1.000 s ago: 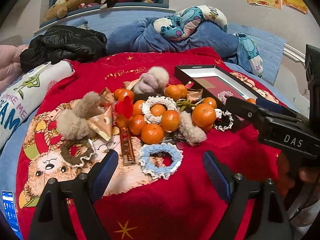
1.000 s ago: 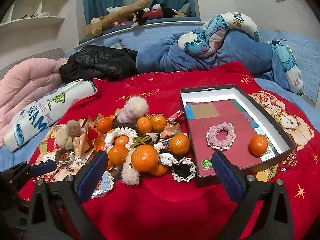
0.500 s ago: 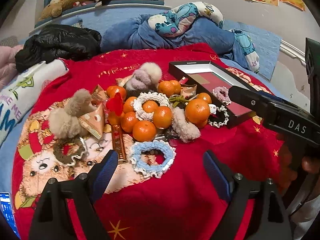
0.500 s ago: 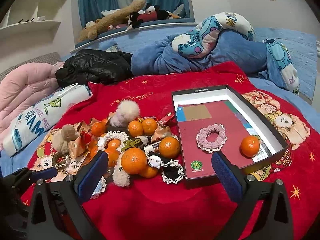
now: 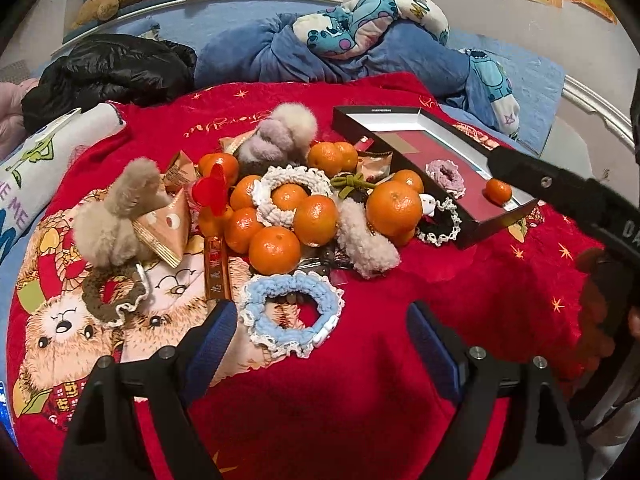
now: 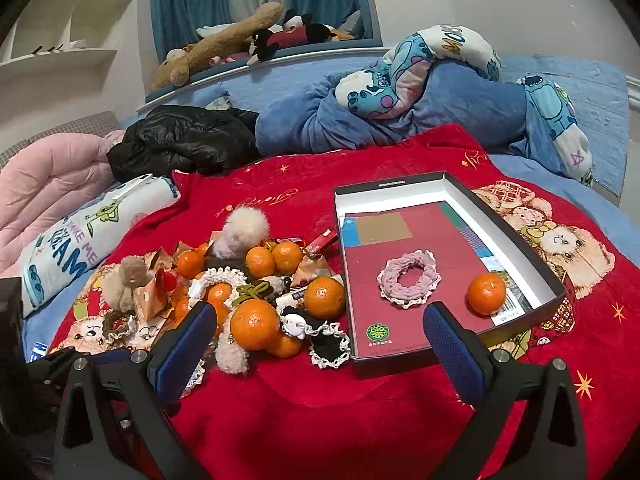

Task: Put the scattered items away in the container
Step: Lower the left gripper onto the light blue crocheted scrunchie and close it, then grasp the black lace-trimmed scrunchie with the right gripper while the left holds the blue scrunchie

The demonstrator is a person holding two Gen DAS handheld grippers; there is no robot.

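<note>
A heap of tangerines (image 5: pixel 274 249), scrunchies, fluffy pom-poms (image 5: pixel 116 216) and snack packets lies on a red blanket (image 5: pixel 360 400). A light blue scrunchie (image 5: pixel 294 314) sits at the heap's near edge. My left gripper (image 5: pixel 320 336) hovers open just in front of it, nothing between its fingers. The shallow black box (image 6: pixel 520 248) to the right holds a pink scrunchie (image 6: pixel 408 279) and one tangerine (image 6: pixel 486 294). My right gripper (image 6: pixel 320 340) is open and empty, near the box's front left corner and a black scrunchie (image 6: pixel 330 344). The right gripper's body (image 5: pixel 560 188) crosses the left wrist view.
Blue bedding with a cartoon-print cover (image 6: pixel 420 68) and a black jacket (image 6: pixel 184 144) lie behind the blanket. A white printed pillow (image 6: pixel 80 236) and pink quilt (image 6: pixel 48 172) are at the left. Plush toys (image 6: pixel 224 44) line the back ledge.
The left wrist view has crept closer to the heap, so the blue scrunchie now sits nearer the left fingers. In the right wrist view the heap and box have shifted slightly left. Both grippers stay open.
</note>
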